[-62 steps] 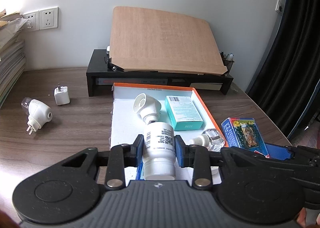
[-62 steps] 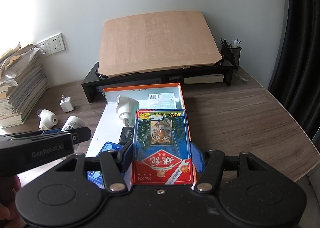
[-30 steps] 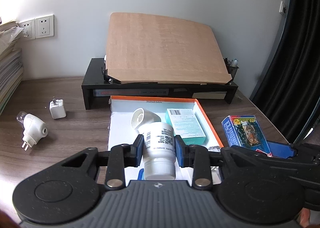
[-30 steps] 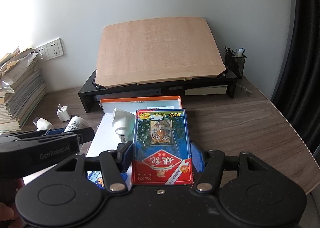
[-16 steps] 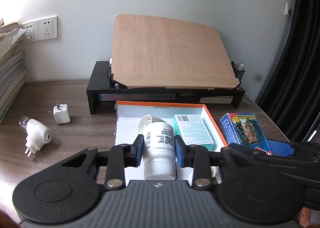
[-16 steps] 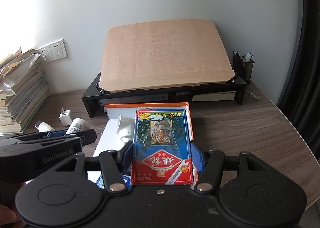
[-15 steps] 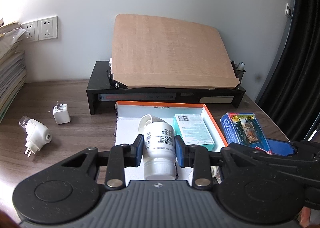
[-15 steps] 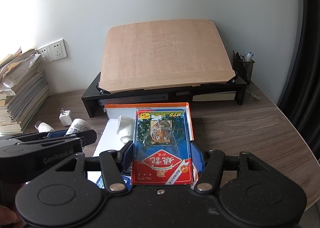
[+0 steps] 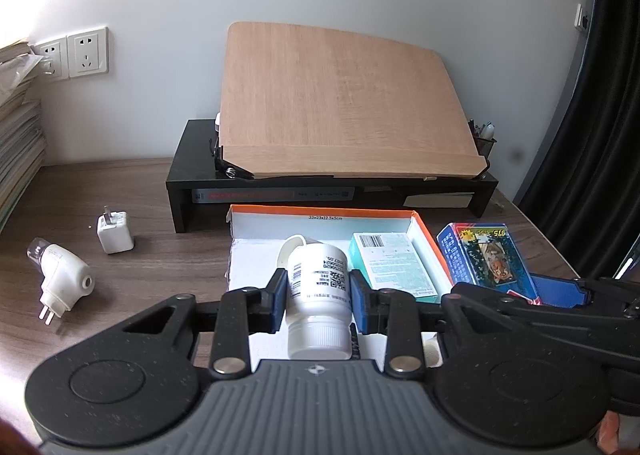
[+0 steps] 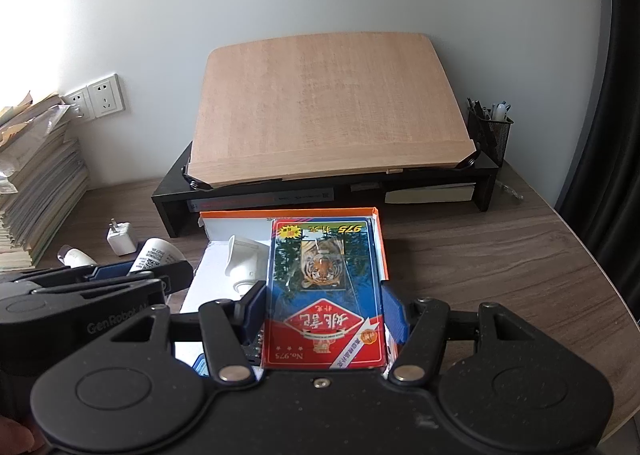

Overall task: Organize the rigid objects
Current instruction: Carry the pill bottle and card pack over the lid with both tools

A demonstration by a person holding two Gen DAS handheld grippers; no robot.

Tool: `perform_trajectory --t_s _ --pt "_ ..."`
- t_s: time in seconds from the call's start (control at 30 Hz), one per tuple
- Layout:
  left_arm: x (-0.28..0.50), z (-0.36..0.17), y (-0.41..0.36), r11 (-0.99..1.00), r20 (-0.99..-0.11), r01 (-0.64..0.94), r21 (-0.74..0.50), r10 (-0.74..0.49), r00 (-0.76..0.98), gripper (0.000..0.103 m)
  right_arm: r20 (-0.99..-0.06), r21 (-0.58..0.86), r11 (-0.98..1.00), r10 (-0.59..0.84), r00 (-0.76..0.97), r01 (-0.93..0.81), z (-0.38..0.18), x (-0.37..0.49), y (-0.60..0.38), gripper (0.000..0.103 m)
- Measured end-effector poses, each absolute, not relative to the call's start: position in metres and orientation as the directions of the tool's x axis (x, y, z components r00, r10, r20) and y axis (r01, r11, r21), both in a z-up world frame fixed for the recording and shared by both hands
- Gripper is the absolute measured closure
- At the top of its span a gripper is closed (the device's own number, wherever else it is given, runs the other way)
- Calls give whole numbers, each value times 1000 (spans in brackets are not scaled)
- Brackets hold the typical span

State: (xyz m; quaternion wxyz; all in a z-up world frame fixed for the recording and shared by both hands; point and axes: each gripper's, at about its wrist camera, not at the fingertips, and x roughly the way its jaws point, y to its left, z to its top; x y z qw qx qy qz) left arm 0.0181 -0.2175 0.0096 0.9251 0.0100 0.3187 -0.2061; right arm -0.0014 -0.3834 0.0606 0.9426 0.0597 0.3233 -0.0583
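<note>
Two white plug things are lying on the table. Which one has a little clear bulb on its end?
The rounded white plug-in device, nearest the table's left edge. A clear bulb sticks out of its top. The small square charger beside it is a plain cube with prongs.

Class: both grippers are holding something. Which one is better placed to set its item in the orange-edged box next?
Left, probably. Its gripper holds the white bottle over bare box floor; the right gripper's card pack hangs over the teal carton.

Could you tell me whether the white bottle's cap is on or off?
On: the ribbed white cap sits closed on the white bottle held by the left gripper.
</note>
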Motion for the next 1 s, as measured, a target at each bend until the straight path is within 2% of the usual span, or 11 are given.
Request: perform_trajectory --t_s 1.0 --pt "39 1 -225 921 -620 373 -113 -358 698 70 -648 68 987 -68 758 147 46 29 -389 31"
